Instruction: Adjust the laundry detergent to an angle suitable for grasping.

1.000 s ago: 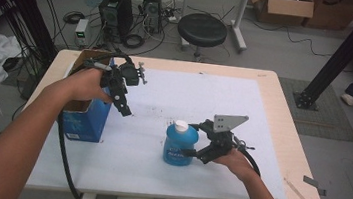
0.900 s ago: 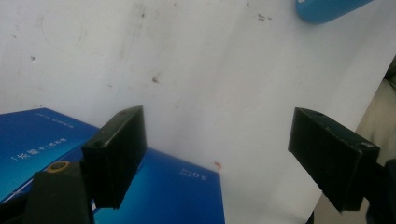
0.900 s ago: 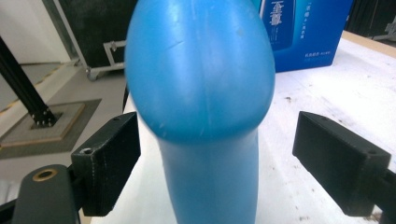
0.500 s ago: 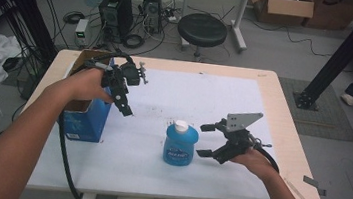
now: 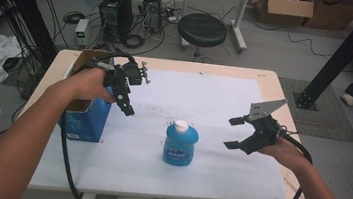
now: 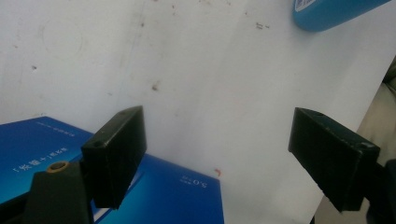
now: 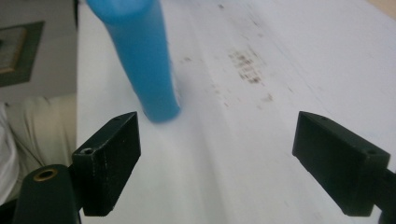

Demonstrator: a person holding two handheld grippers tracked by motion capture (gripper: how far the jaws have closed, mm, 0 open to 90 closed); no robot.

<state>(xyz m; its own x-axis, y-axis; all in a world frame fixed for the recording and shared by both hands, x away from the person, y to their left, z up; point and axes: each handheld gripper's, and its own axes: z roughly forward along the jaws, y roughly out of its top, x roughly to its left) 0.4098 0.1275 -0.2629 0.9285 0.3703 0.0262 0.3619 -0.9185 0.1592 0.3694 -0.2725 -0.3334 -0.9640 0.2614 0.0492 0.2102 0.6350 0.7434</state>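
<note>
- Standing upright mid-bench [image 5: 255, 184], long axis vertical: blue bottle [image 5: 180, 144].
- Right gripper [image 5: 235, 133] is nearer, jaws open and empty, bottle off to its left.
- Left gripper [image 5: 128, 108] open, over blue box [image 5: 85, 119].

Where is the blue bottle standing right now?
In the high view the blue bottle stands upright near the table's front middle, between the blue box on its left and the open right tongs, touching neither.

Readable: blue box [image 6: 177, 191] under left tool [image 6: 219, 154] carries white print "5.0", seen upside down, plus Chinese characters near its left jaw. Bottle [image 5: 180, 144] label illegible.
</note>
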